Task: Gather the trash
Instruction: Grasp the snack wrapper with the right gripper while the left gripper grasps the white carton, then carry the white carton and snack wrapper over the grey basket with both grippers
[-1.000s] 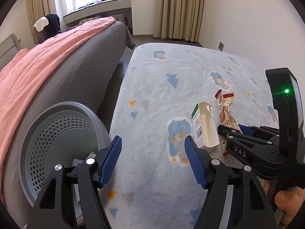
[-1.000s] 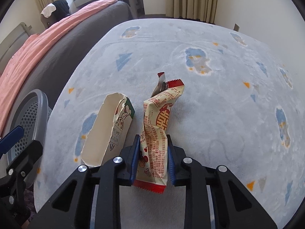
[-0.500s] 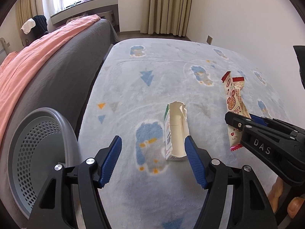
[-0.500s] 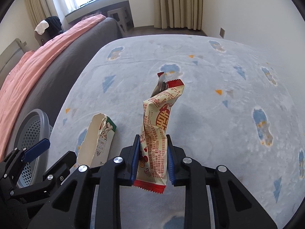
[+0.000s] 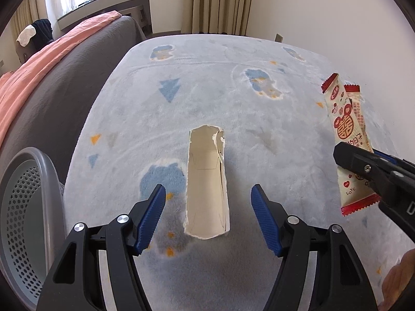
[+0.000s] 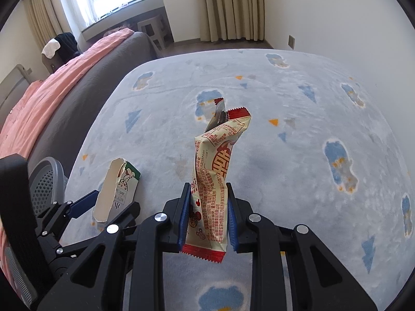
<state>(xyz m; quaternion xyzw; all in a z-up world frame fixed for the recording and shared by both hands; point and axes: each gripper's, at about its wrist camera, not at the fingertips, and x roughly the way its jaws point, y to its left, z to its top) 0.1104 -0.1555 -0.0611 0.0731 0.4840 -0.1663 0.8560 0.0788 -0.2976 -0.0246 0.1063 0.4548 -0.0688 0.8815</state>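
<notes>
Where carpet (image 5: 207, 83) meets bed (image 5: 64, 77), basket (image 5: 23, 220)

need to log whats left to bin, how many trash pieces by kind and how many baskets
snack wrapper: 1, clamped in the right gripper, off the rug
torn paper carton: 1, lying on the rug between the open jaws of the left gripper
grey perforated basket: 1, beside the bed
total: 2 trash pieces, 1 basket

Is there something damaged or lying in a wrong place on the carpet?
Yes. A small cardboard carton lies flat on the carpet between the open left gripper fingers, its top edge torn ragged and its side ripped open, beside the grey basket rather than in it.
</notes>
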